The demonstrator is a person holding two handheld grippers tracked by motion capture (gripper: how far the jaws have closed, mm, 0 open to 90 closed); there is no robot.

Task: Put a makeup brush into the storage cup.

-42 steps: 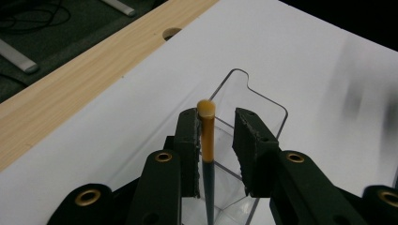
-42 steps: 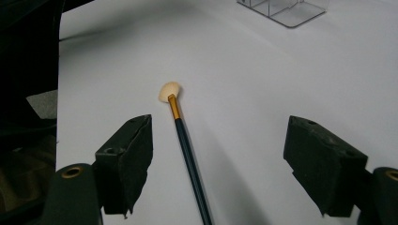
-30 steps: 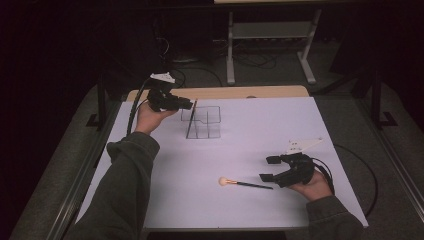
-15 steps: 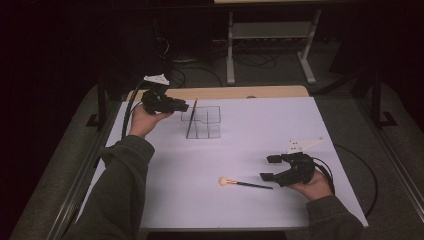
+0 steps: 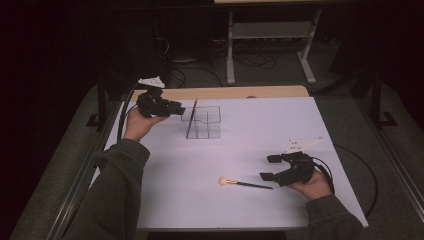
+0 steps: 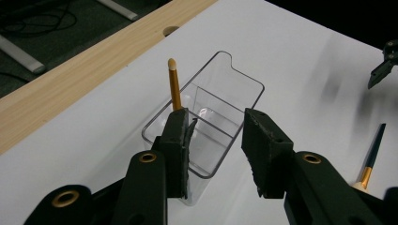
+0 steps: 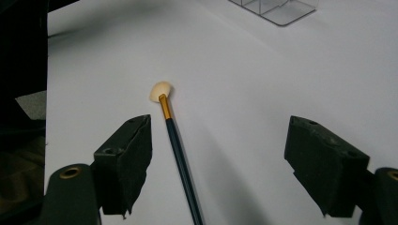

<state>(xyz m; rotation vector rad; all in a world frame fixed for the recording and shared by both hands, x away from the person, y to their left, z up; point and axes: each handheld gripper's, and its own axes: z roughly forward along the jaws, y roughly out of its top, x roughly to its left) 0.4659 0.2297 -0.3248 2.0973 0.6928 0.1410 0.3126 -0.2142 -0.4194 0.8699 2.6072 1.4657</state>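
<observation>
**A:** Status, front edge of the table first?

**B:** Right gripper (image 5: 267,167) sits near the front right of the white table (image 5: 260,125), held in the person's right hand (image 5: 312,186). Jaws spread wide, nothing between the pads. In the right gripper view the gap frames a dark-handled brush (image 7: 176,145), but neither pad touches it.

**A:** How does that brush lie?

**B:** Flat on the table, just left of the right gripper in the high view. Cream fan-shaped bristles (image 5: 223,181) point away from the gripper, gold ferrule behind them, dark handle running back toward the jaws.

**A:** Further back?

**B:** Clear plastic organizer (image 5: 204,122) with divided compartments, standing at the back left part of the table, well apart from the flat brush. A second brush (image 6: 174,86) with a gold-orange handle stands in it, tilted, pale tip up. It is at the organizer's left end in the high view; which compartment exactly, can't tell.

**A:** Left gripper?

**B:** Left gripper (image 5: 181,107) is at the back left, level, pointing at the organizer, in the left hand (image 5: 137,122). Jaws have just been opening and stand partly apart. In the left gripper view one pad (image 6: 176,140) sits right by the standing brush's handle; the other pad is clear of it. Contact can't be confirmed, so it's not a clamp.

**A:** Behind that?

**B:** A light wood strip (image 5: 235,92) along the table's far edge, then dark floor with cables.
</observation>
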